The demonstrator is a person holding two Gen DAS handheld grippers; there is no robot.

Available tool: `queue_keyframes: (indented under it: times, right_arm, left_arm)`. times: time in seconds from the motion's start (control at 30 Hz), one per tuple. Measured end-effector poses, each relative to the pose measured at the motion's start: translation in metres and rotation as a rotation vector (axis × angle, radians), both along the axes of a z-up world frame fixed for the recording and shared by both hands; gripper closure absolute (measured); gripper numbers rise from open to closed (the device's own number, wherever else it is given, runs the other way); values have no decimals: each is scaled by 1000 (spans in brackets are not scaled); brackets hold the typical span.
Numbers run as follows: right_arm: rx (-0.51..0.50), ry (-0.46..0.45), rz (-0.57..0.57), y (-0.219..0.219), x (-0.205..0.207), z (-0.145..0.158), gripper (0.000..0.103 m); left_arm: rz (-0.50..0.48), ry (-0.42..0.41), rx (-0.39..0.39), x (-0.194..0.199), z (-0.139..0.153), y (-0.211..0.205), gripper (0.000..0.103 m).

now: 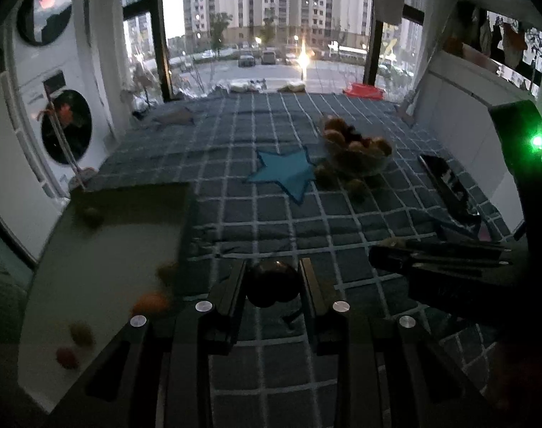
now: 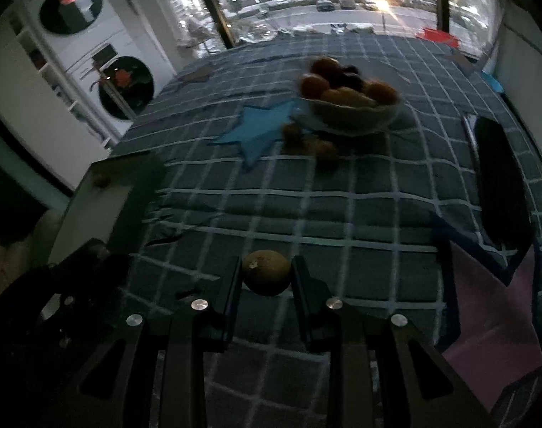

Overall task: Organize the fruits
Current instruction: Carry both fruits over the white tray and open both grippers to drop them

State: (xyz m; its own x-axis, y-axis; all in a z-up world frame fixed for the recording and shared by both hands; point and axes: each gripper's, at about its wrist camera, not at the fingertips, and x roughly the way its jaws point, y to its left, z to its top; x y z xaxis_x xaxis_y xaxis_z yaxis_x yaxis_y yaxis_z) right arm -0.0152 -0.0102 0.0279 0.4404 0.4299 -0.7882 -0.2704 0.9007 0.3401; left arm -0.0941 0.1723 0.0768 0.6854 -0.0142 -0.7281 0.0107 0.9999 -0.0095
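Observation:
My left gripper (image 1: 272,278) is shut on a dark round fruit (image 1: 272,283), lifted above the checked cloth. In the right wrist view my right gripper (image 2: 267,274) is shut on a yellow-brown fruit (image 2: 266,273). A pale bowl (image 2: 356,114) heaped with brown and dark fruits stands far ahead, with loose fruits (image 2: 306,141) beside it near a blue star patch (image 2: 256,130). A white tray (image 1: 103,260) at the left holds several small fruits, among them an orange one (image 1: 150,303). The right gripper's black body (image 1: 449,267) shows at the right of the left wrist view.
The blue checked cloth (image 1: 271,214) covers the whole surface up to a window. Stacked washing machines (image 1: 57,121) stand at the left. A dark flat object (image 2: 502,178) lies at the right, a red container (image 1: 363,91) at the far edge, and a pink cloth (image 2: 491,321) near right.

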Motion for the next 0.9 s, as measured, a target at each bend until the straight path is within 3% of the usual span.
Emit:
queue_keyframes:
  times: [0.23, 0.53, 0.8, 0.87, 0.9]
  right_arm:
    - [11, -27, 104, 57, -13, 21, 73]
    - [25, -38, 250, 138, -30, 32, 73]
    - [10, -25, 322, 180, -38, 29, 72]
    - [-2, -10, 335, 187, -38, 26, 66]
    - [-7, -4, 337, 189, -38, 25, 51]
  left_arm:
    - [114, -28, -19, -17, 6, 56, 73]
    - [285, -6, -23, -30, -13, 130, 73]
    - [350, 38, -25, -33, -34, 155, 73]
    - [360, 46, -21, -33, -37, 156, 72]
    - [360, 51, -20, -34, -39, 157, 72]
